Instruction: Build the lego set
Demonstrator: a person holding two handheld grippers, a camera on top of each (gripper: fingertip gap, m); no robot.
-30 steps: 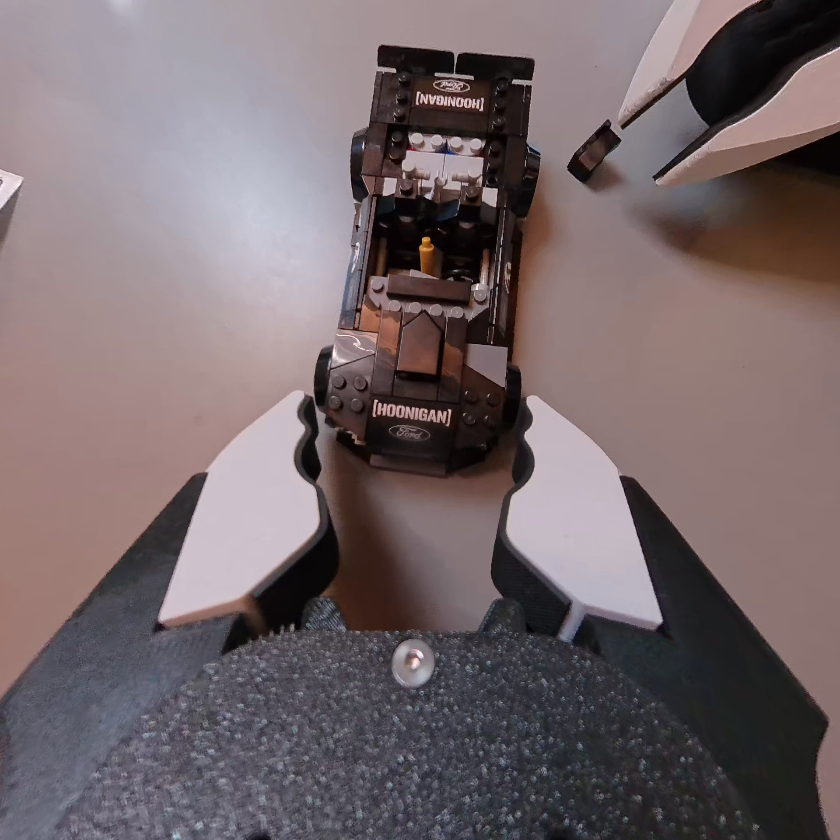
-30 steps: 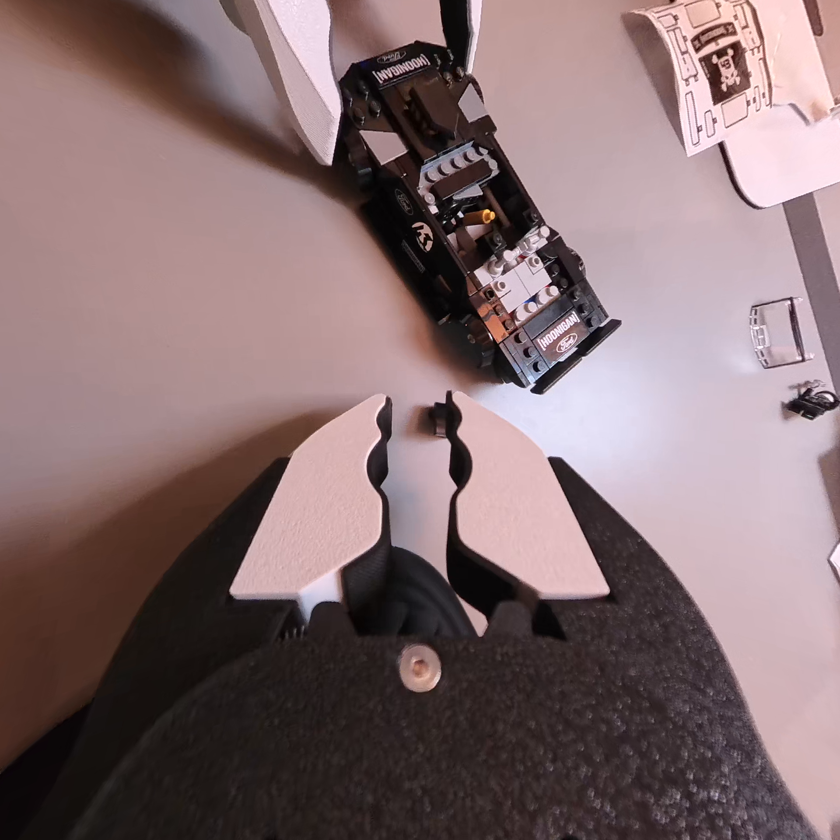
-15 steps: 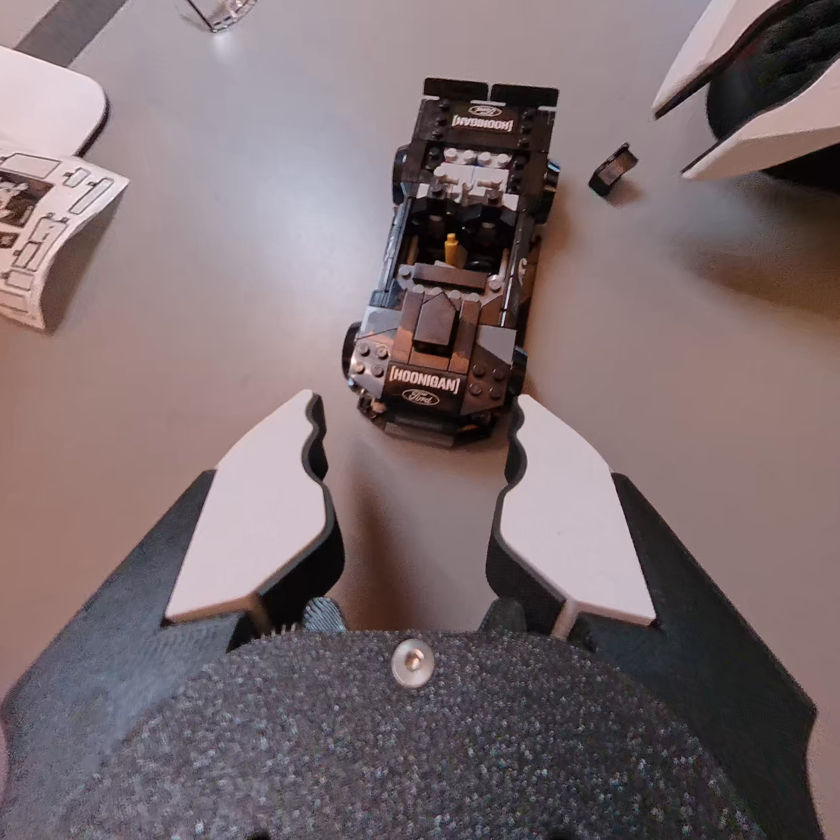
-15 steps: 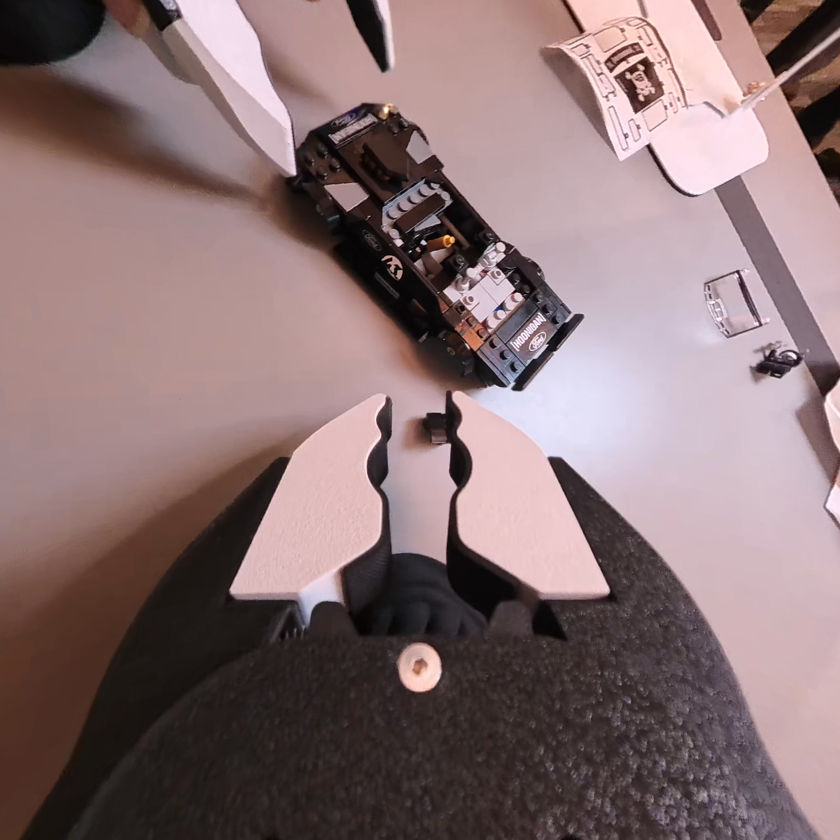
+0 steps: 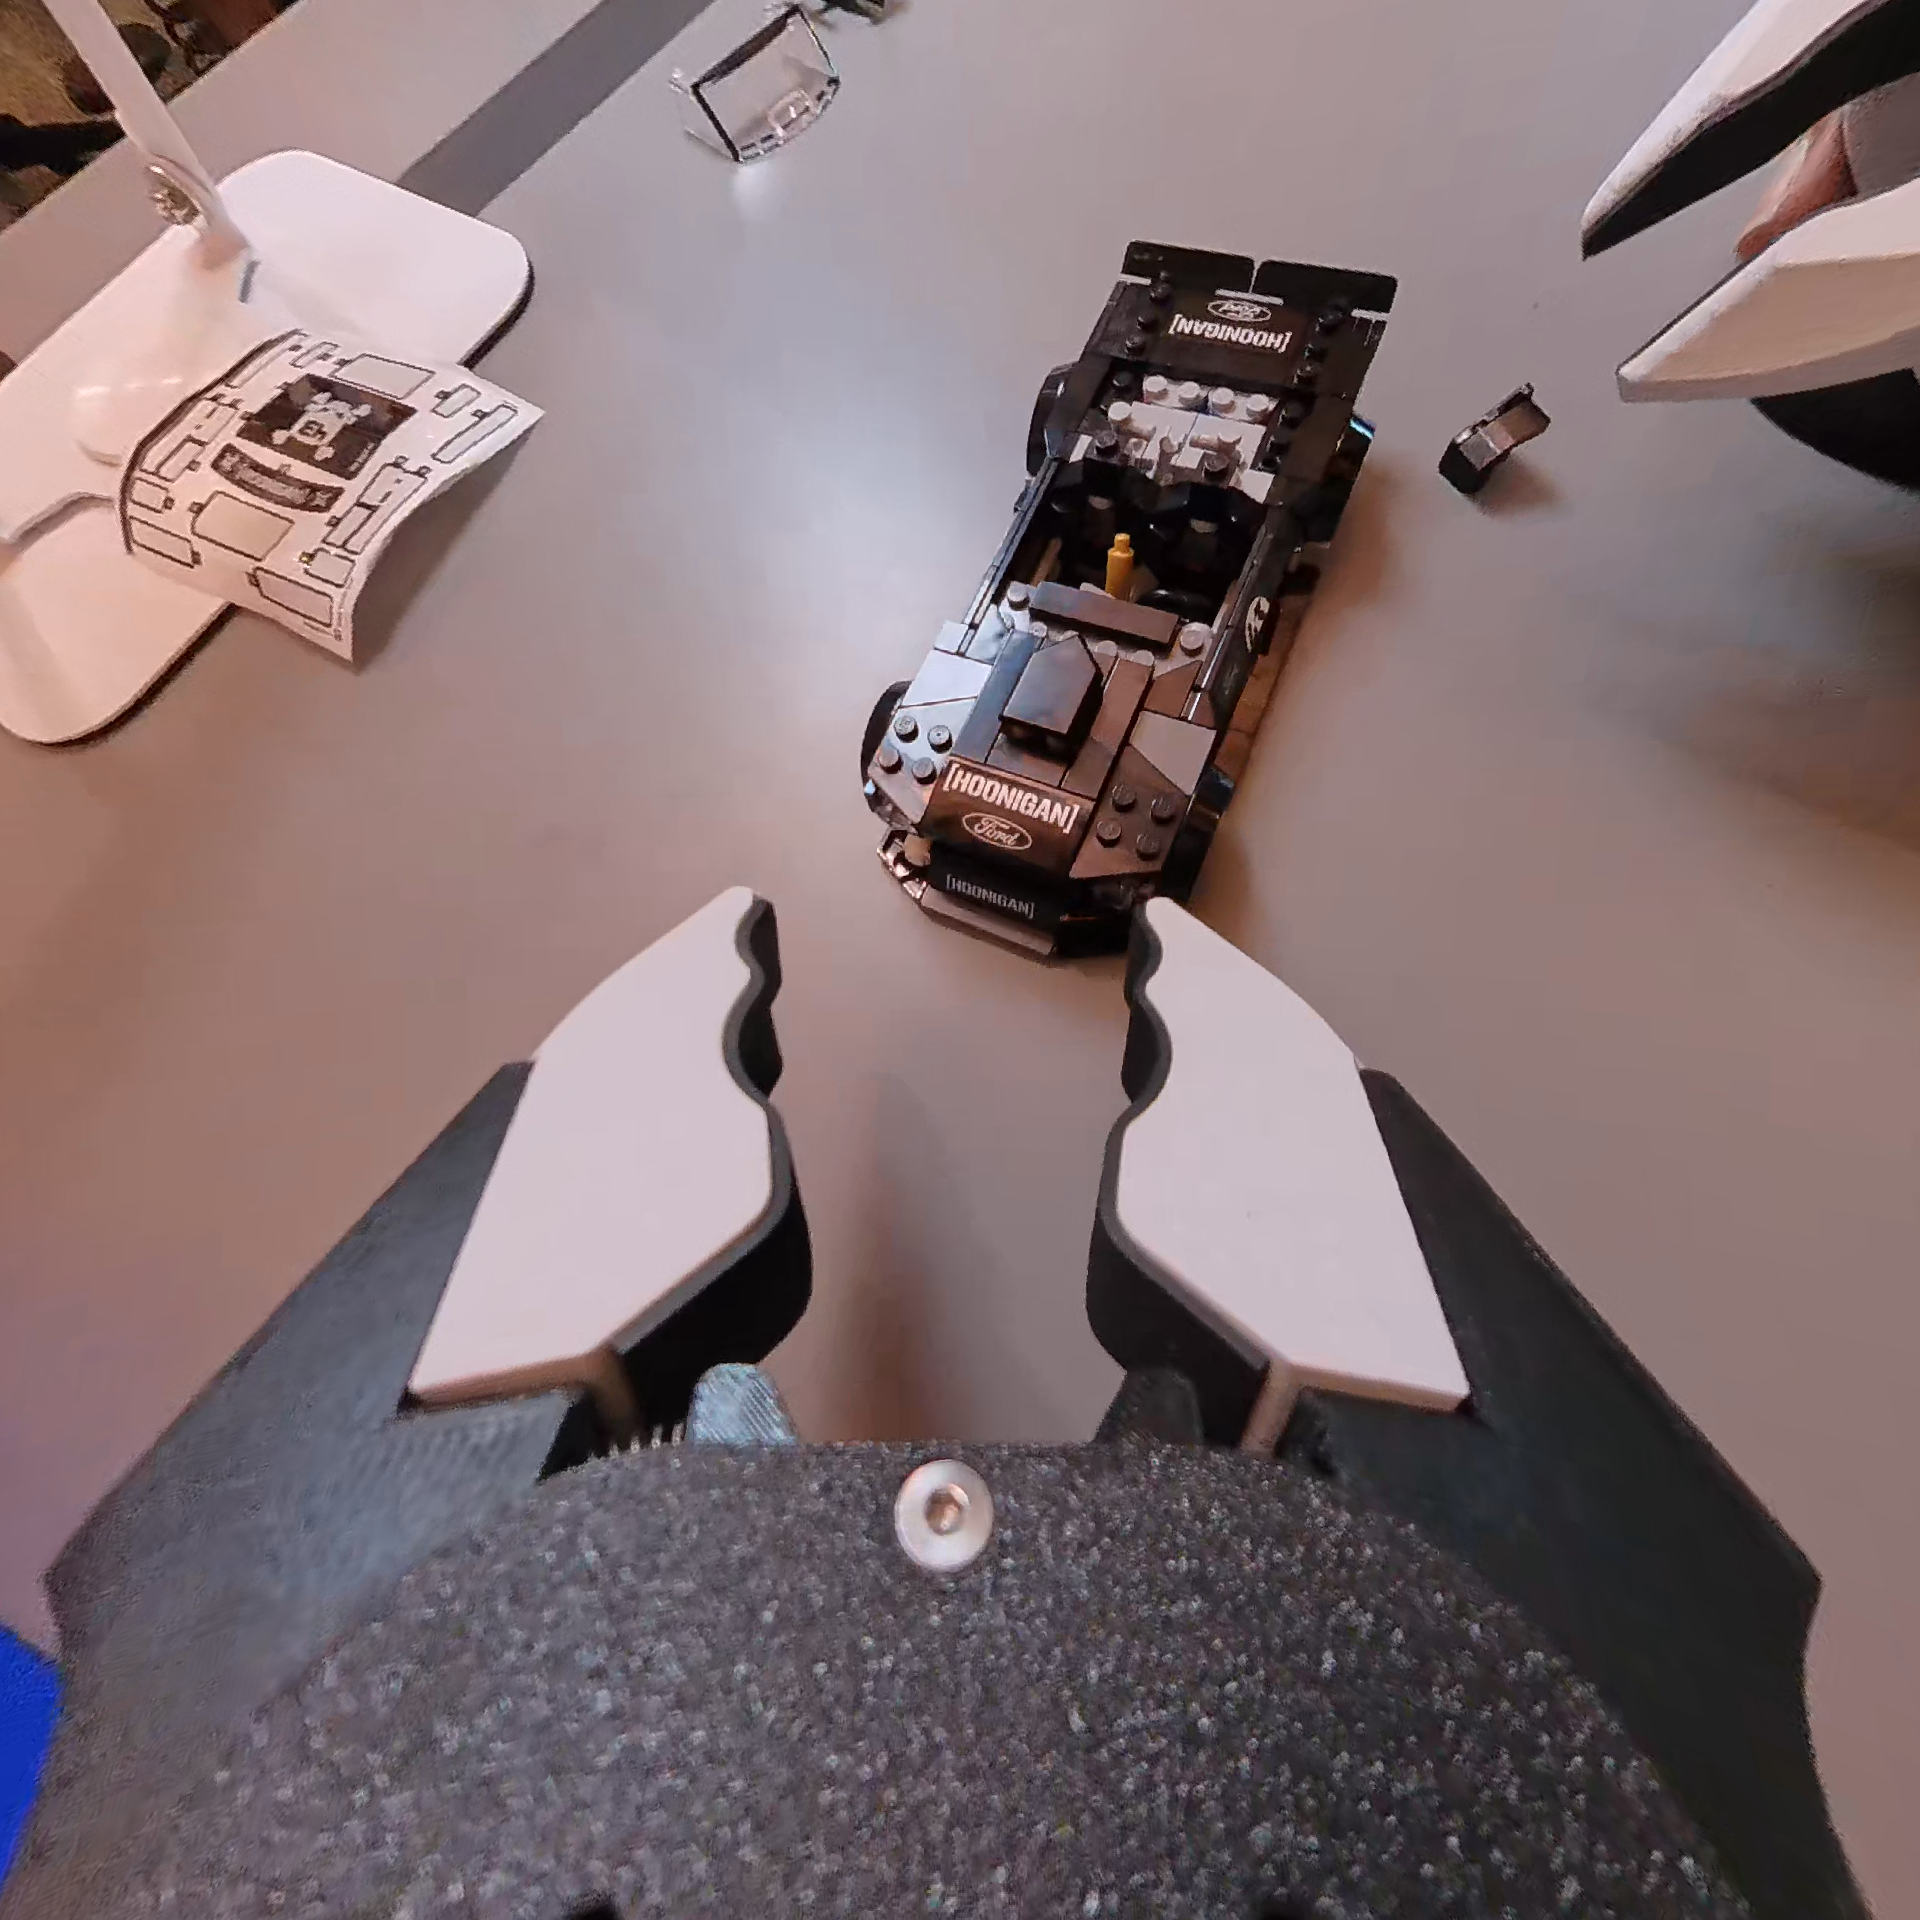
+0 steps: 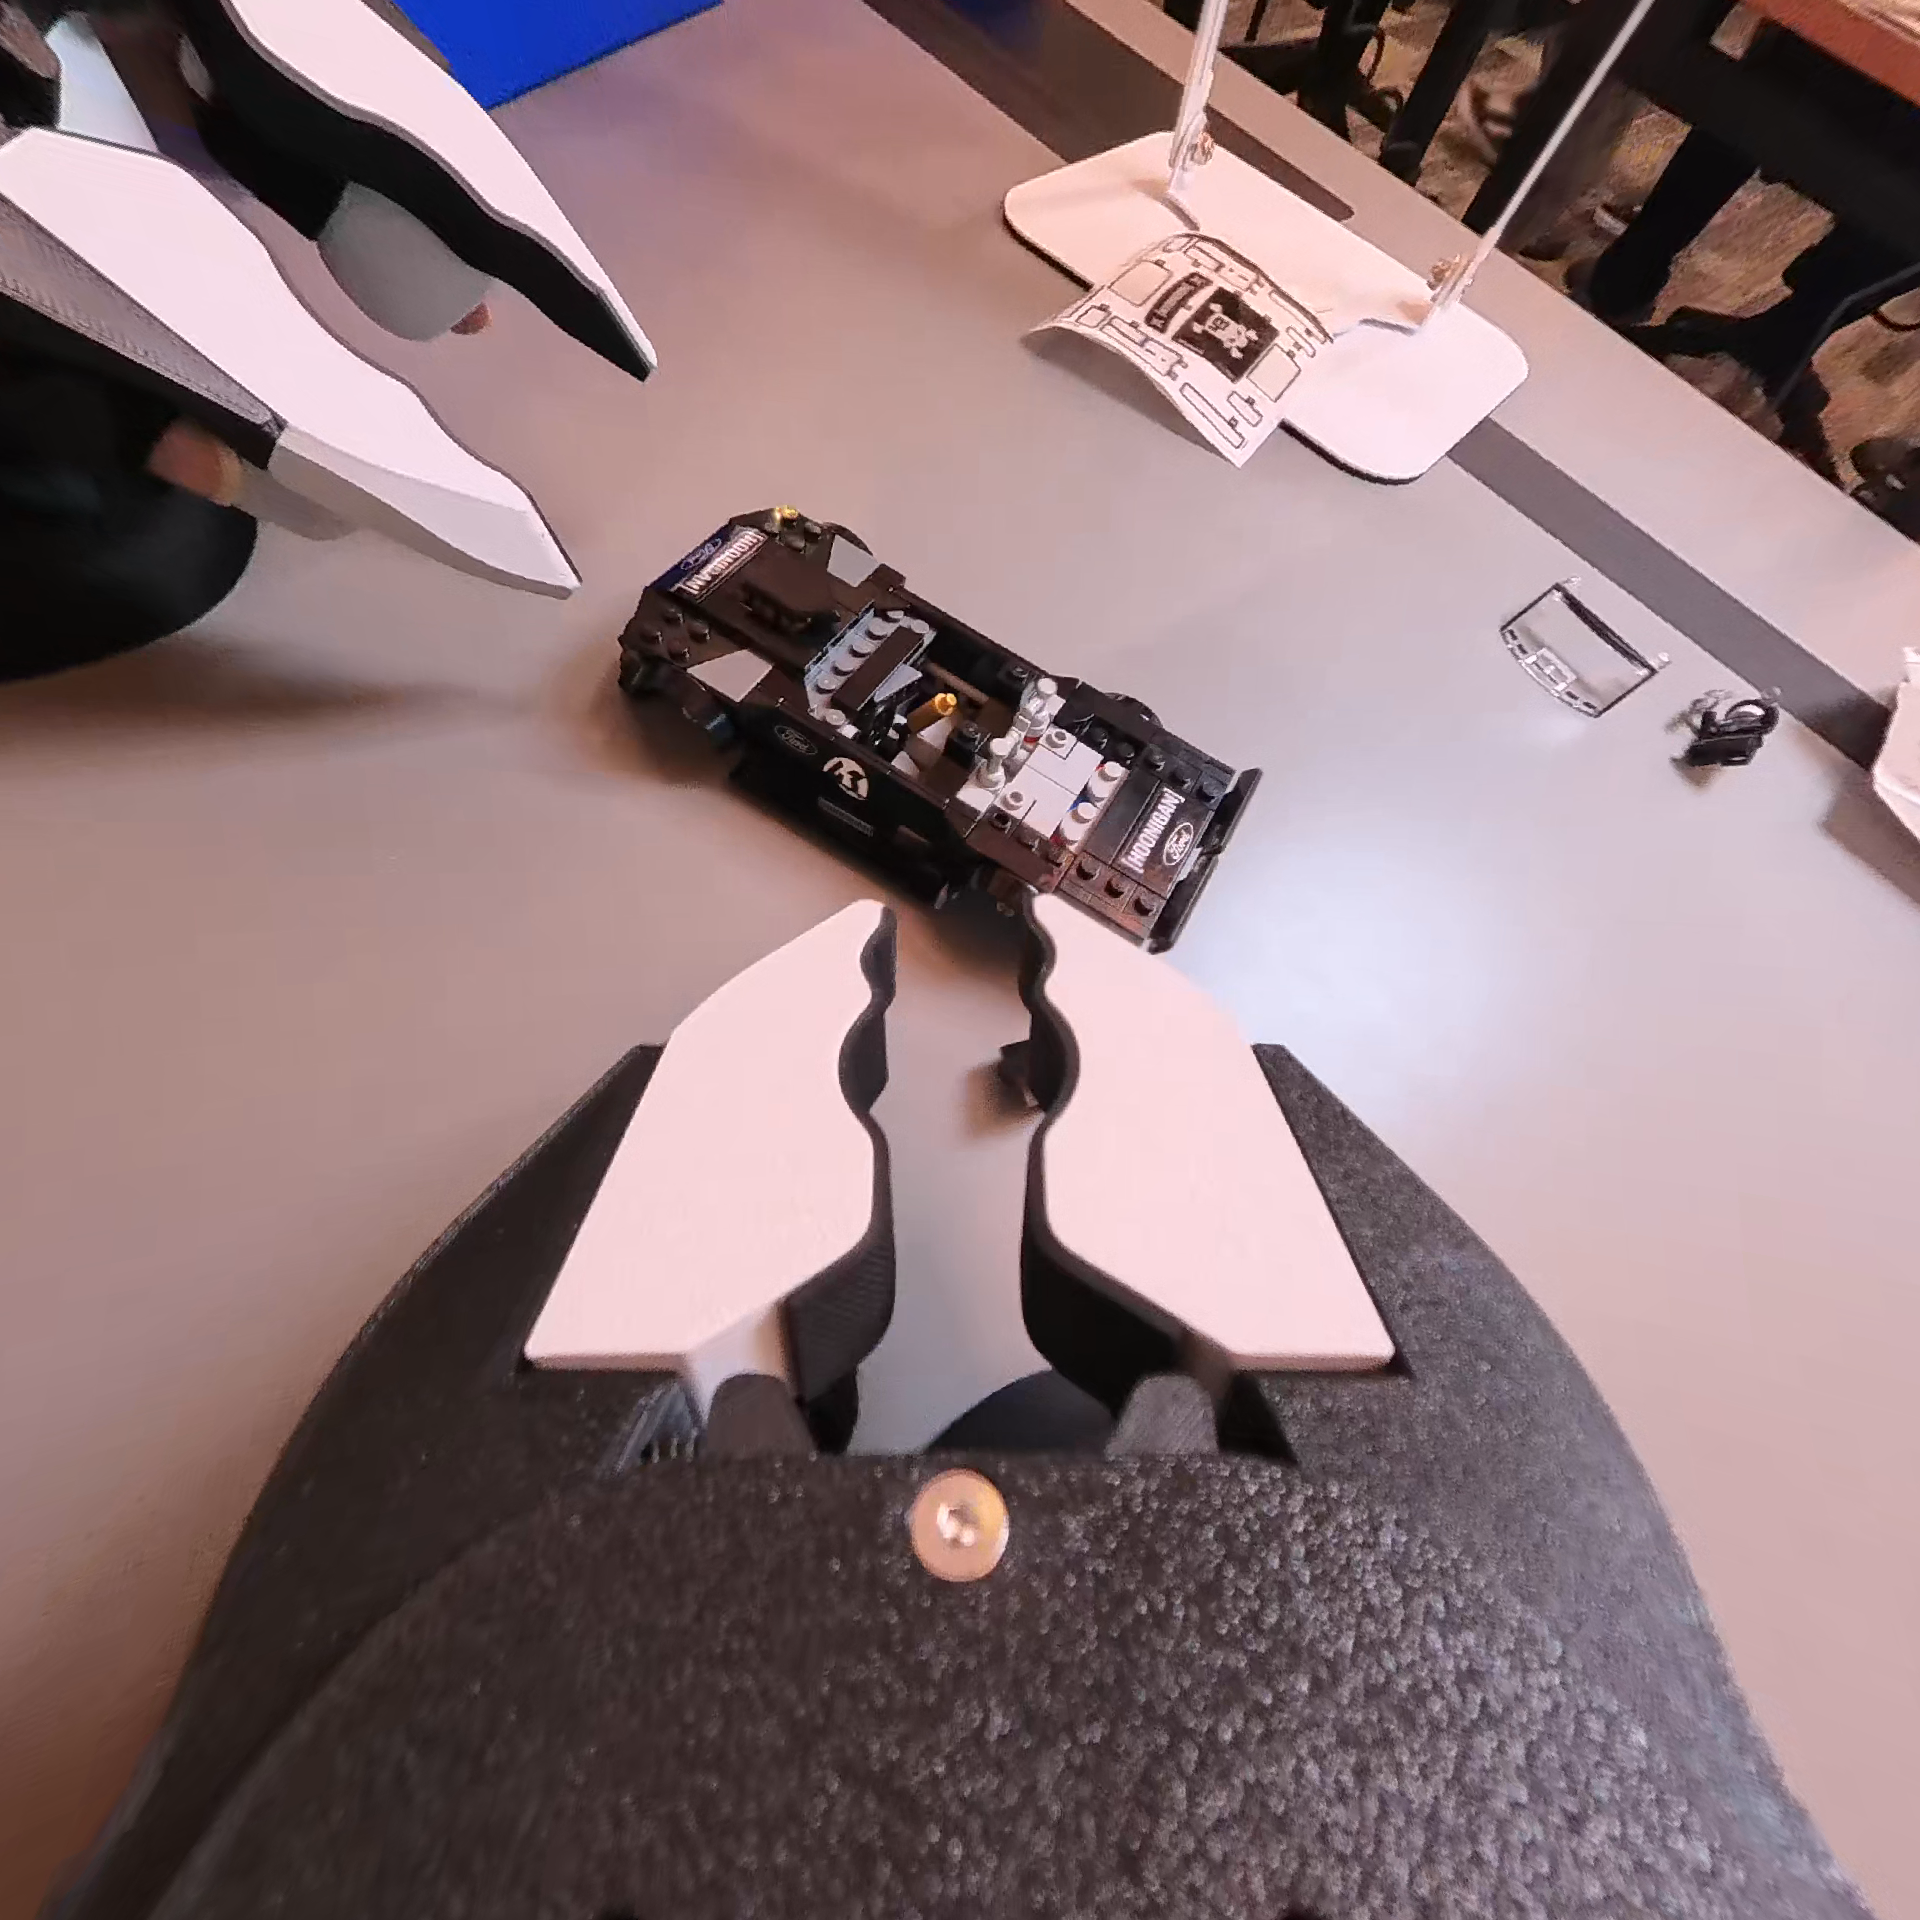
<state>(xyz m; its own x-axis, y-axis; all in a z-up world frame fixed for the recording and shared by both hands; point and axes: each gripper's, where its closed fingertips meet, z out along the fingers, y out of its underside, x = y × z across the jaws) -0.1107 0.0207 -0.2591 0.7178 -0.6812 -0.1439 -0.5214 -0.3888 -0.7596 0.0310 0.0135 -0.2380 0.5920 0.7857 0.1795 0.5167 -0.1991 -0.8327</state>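
**Picking up the loose black piece**

The black car (image 5: pixel 1122 592) sits mid-table, roof off, with a small black piece (image 5: pixel 1494 438) just beside its far right corner. The right gripper (image 6: pixel 961 920) (jaws narrow, empty) should centre on it before closing. The left gripper (image 5: pixel 951 920), wide and empty, could steady the car's near end.

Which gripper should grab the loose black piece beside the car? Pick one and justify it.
Right. The right gripper is open with the black piece lying on the table between its fingers. The left gripper, also open, faces the car's other end, far from the piece.
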